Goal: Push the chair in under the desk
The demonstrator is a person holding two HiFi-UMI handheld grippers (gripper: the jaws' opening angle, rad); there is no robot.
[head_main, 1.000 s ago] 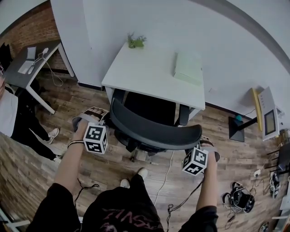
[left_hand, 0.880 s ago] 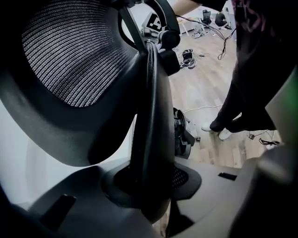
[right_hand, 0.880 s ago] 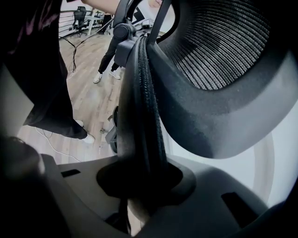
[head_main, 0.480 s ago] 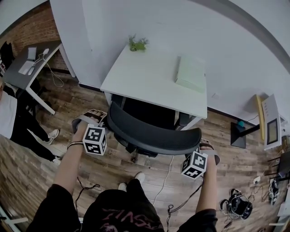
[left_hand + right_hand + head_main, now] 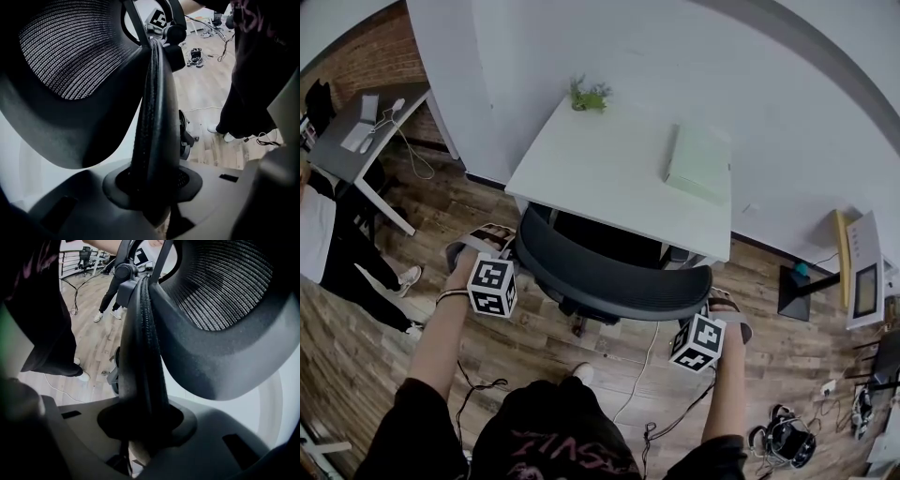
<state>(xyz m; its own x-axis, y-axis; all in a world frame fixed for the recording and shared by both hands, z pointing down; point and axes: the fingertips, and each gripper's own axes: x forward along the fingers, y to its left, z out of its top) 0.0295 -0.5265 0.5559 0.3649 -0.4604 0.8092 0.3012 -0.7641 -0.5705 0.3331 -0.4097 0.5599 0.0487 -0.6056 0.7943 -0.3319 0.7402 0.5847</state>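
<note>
The white desk (image 5: 609, 169) stands by the wall. The black chair (image 5: 609, 279) sits partly under it. The left gripper (image 5: 152, 187) and right gripper (image 5: 140, 423) each pinch a side edge of its back. This looks like the pushing step; next, push both sides forward evenly

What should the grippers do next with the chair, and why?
Probably push the black mesh office chair forward a little: the left gripper and right gripper grip its backrest's two ends, and the backrest sits short of the white rectangular desk.
</note>
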